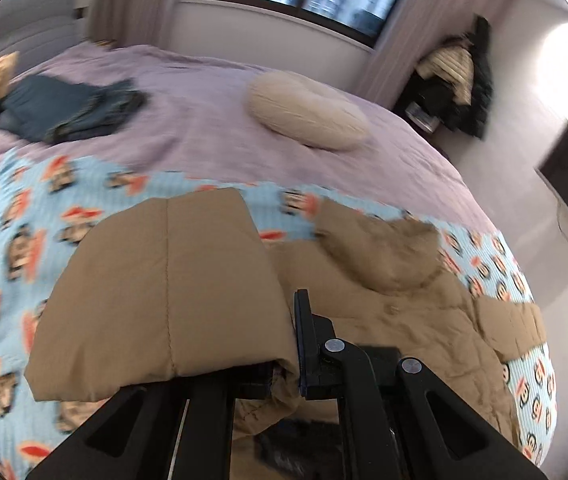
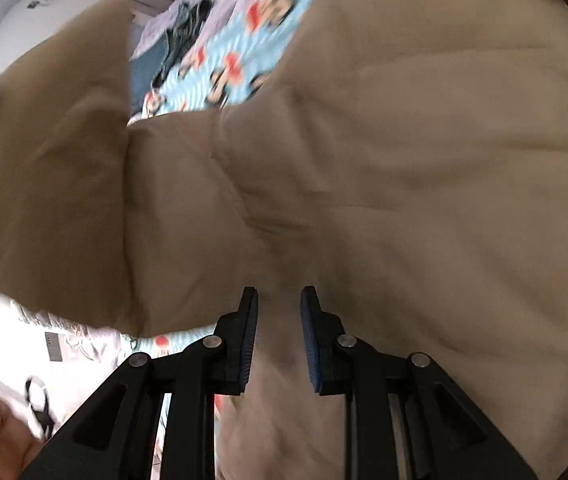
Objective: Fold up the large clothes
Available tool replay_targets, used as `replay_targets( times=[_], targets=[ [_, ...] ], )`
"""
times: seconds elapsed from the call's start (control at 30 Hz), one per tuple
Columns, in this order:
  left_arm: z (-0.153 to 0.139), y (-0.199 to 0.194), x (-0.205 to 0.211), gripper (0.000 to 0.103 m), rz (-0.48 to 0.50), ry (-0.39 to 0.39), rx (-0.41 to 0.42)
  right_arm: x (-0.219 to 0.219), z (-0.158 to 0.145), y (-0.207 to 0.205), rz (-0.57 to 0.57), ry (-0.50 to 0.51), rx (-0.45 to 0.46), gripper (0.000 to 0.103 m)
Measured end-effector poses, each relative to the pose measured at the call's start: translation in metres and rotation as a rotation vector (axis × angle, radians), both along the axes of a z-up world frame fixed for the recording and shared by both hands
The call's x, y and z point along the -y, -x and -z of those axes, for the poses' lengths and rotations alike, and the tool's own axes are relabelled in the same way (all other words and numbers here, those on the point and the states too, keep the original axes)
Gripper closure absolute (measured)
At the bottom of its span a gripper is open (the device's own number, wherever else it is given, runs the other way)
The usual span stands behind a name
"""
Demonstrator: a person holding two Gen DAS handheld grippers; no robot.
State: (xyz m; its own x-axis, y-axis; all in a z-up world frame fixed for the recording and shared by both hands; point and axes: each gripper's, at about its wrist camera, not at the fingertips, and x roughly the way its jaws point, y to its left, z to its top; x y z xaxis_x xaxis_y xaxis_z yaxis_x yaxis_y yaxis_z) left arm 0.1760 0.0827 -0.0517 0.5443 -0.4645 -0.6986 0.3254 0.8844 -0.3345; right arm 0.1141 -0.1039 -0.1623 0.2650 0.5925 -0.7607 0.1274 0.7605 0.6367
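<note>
Now | left gripper (image 1: 284, 360) clamps tan puffer jacket (image 1: 384, 320) sleeve; right gripper (image 2: 278, 336) pinches jacket body | lay sleeve flat across, smooth on bed (image 1: 204, 92).

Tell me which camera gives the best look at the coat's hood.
The left wrist view. There the hood of the tan coat lies spread on the cartoon-print blanket, its outline whole though slightly blurred. The right wrist view is filled with close-up tan fabric and shows no recognisable hood.
</note>
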Motion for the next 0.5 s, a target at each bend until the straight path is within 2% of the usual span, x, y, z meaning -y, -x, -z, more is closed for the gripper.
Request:
replay_targets(
  times=[0.07,0.1,0.2,0.27,0.3,0.37,0.4,0.43,0.5],
  targets=[
    [0.002,0.004,0.035,0.093,0.074,0.005,0.004,0.052,-0.018,0.027,0.061,0.089,0.019,0.079],
    [0.005,0.006,0.065,0.093,0.129,-0.007,0.012,0.076,-0.026,0.041,0.095,0.161,0.028,0.079],
    [0.019,0.014,0.128,0.093,0.214,-0.063,0.027,0.145,-0.044,0.08,0.207,0.327,0.029,0.079],
    [0.033,0.018,0.156,0.093,0.244,-0.101,0.015,0.184,-0.051,0.102,0.287,0.387,0.011,0.079],
    [0.044,0.022,0.172,0.088,0.255,-0.132,0.008,0.199,-0.053,0.112,0.318,0.405,0.005,0.079],
    [0.063,0.03,0.189,0.054,0.274,-0.19,0.005,0.217,-0.056,0.126,0.358,0.42,-0.003,0.079],
    [0.071,0.037,0.197,0.025,0.287,-0.21,0.008,0.224,-0.055,0.132,0.373,0.427,-0.007,0.079],
    [0.076,0.045,0.201,0.018,0.282,-0.226,0.024,0.227,-0.053,0.136,0.379,0.43,-0.011,0.079],
    [0.084,0.053,0.202,0.018,0.297,-0.263,0.011,0.224,-0.051,0.139,0.379,0.417,-0.013,0.079]
  ],
)
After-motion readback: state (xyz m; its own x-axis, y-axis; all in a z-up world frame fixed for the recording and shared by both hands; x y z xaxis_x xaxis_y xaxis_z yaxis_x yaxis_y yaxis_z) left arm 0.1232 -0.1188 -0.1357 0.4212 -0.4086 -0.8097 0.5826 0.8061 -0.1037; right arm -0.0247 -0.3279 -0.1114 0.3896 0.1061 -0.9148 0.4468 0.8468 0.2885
